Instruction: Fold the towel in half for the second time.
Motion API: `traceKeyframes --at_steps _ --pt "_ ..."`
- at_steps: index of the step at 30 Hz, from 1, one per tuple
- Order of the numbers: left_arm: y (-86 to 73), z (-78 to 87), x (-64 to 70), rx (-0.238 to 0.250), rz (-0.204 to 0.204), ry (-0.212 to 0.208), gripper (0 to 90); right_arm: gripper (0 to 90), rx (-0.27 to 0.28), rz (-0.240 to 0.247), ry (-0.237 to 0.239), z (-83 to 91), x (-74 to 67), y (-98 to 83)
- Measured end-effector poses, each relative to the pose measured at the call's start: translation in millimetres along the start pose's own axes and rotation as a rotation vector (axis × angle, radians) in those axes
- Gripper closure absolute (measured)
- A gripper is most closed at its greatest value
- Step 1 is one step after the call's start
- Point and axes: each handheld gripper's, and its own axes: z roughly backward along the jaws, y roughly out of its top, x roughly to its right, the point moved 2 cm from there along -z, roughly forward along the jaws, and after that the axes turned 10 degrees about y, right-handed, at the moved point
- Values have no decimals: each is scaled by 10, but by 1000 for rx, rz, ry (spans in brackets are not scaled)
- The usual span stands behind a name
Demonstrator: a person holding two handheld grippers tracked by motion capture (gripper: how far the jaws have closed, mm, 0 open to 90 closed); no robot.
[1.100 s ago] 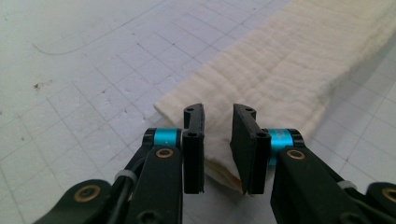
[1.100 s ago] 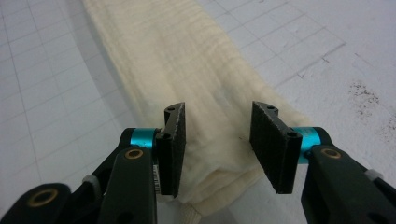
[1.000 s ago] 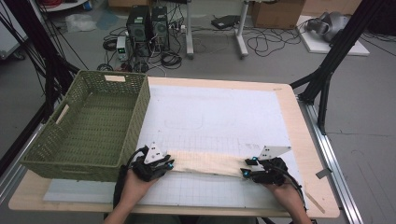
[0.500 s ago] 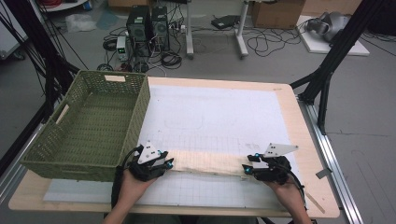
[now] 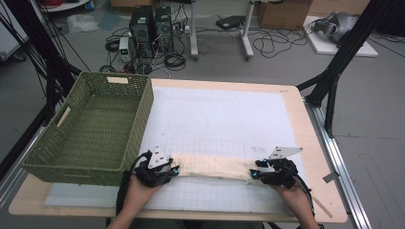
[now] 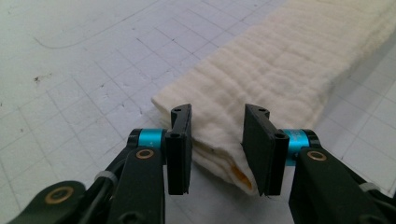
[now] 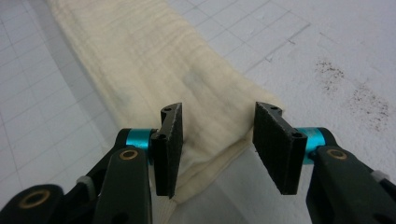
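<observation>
Two grippers: each sits at one end of a folded cream cloth [image 5: 212, 166] on the near part of the table; a person's forearms come in from the near edge
Left gripper [image 5: 173, 168]: in the person's left hand, at the cloth's left end; in the left gripper view its point [image 6: 217, 147] lies between two black jaws standing partly apart; the jaws have just been opening; the folded end lies between them with a gap at the left jaw and the right jaw close against its edge; the pads do not pinch it
Right gripper [image 5: 254, 173]: in the person's right hand, at the cloth's right end; in the right gripper view its point [image 7: 217, 149] lies between jaws held a moderate way apart; the cloth's end lies between them, near the left jaw, clear of the right one; no grip shows
Cloth: folded into a long narrow strip, flat on the white gridded mat [image 5: 229, 119]; a small orange mark shows at the layered left end [image 6: 238, 176]
Basket: a green woven basket [image 5: 90, 126] stands on the table's left side, just beyond the left gripper, apart from the cloth
Table: pale wood edge [image 5: 305, 119] around the mat
Beyond: computer towers [image 5: 152, 24] and cables on the grey floor
</observation>
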Motion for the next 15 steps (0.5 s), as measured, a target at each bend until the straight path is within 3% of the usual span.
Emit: traceKeyframes --at_steps 3,7,15 --pt "25 54 -13 28 19 -5 584 519 22 4 3 35 -3 9" --pt "42 104 -10 47 15 -13 574 503 55 -9 -4 83 0 14" --pt "-15 27 2 -22 16 -20 541 451 23 -52 3 23 30 -18"
